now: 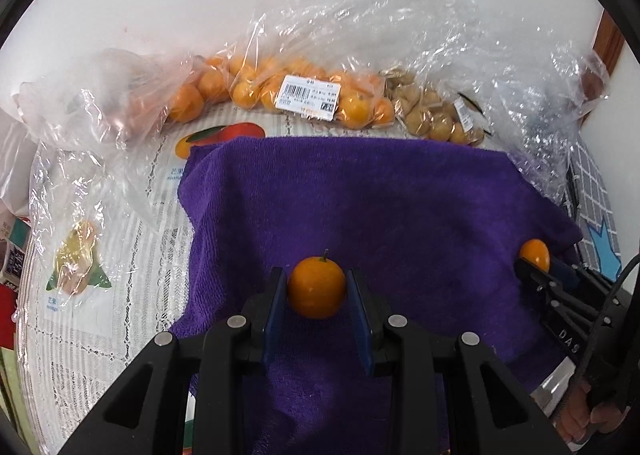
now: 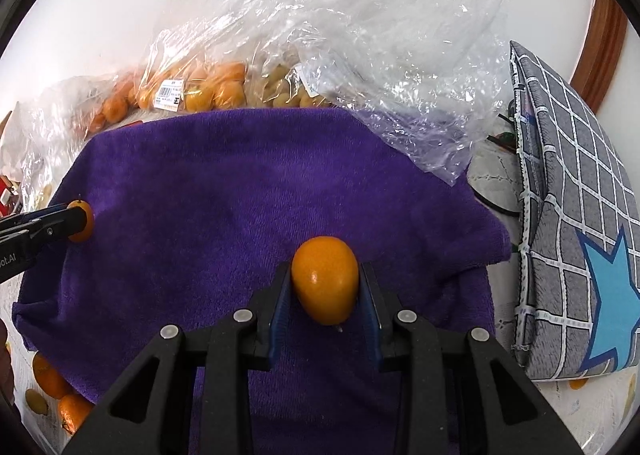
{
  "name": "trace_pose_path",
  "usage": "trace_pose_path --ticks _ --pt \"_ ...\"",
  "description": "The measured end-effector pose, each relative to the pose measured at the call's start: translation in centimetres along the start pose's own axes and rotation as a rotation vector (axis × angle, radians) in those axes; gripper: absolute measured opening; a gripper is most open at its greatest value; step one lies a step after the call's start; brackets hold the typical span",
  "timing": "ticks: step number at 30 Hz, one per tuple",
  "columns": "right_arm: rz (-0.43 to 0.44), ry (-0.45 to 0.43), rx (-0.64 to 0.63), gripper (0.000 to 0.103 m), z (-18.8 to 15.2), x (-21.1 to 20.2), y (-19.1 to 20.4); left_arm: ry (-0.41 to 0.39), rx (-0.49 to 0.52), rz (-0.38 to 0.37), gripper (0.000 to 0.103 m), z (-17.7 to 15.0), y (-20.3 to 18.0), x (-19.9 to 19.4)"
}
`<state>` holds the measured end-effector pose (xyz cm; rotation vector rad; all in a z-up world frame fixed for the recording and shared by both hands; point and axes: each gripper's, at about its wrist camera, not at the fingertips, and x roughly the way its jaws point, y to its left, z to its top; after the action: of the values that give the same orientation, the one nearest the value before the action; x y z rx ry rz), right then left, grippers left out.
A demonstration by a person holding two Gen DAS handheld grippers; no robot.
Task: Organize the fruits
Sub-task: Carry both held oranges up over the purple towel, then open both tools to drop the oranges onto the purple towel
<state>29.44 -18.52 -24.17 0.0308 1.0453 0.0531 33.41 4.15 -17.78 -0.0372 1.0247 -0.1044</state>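
Observation:
A purple towel (image 1: 380, 199) lies spread on the table and also shows in the right wrist view (image 2: 240, 183). My left gripper (image 1: 317, 291) is shut on a small round orange with a short stem (image 1: 317, 287), held just over the towel. My right gripper (image 2: 325, 291) is shut on an oval orange fruit (image 2: 325, 279) above the towel. In the left wrist view the right gripper (image 1: 540, 267) with its fruit (image 1: 535, 253) is at the towel's right edge. In the right wrist view the left gripper (image 2: 76, 221) is at the towel's left edge.
Clear plastic bags of oranges (image 1: 280, 89) and of pale brown fruits (image 1: 436, 115) lie behind the towel. Loose crumpled plastic (image 2: 380, 55) spreads to the right. A grey checked cushion with a blue star (image 2: 580, 235) is at the far right. Loose oranges (image 2: 60, 395) lie off the towel's front left corner.

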Motion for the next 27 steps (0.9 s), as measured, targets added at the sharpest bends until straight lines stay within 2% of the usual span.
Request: trace_pose_path --ticks 1,5,6,9,11,14,23,27 --pt "0.001 0.001 0.000 0.032 0.1 0.0 -0.1 0.005 0.002 0.003 0.032 0.0 0.0 0.1" --pt "0.006 0.003 -0.004 0.034 0.2 0.1 -0.1 0.007 0.007 -0.001 0.054 -0.1 0.0 0.2" --pt "0.008 0.006 -0.009 0.035 0.2 0.2 0.0 0.002 0.008 -0.001 0.055 -0.2 -0.1 0.0" --pt "-0.003 0.002 -0.019 0.048 0.1 -0.1 -0.1 0.005 0.009 0.001 0.056 -0.3 -0.2 -0.2" --pt "0.002 0.001 -0.015 0.064 0.0 -0.6 -0.2 -0.001 0.003 0.000 0.057 -0.4 -0.2 -0.6" --pt "0.018 -0.007 0.002 0.071 -0.2 -1.7 -0.6 -0.011 -0.008 0.002 0.059 -0.6 0.0 -1.3" --pt "-0.017 -0.048 0.030 0.074 -2.1 -6.8 -1.5 -0.035 -0.047 -0.006 0.061 -1.7 0.8 -4.8" --pt "0.001 -0.048 0.038 0.074 -3.9 -8.8 -1.8 -0.039 -0.074 -0.013 0.062 -2.4 1.1 -6.4"
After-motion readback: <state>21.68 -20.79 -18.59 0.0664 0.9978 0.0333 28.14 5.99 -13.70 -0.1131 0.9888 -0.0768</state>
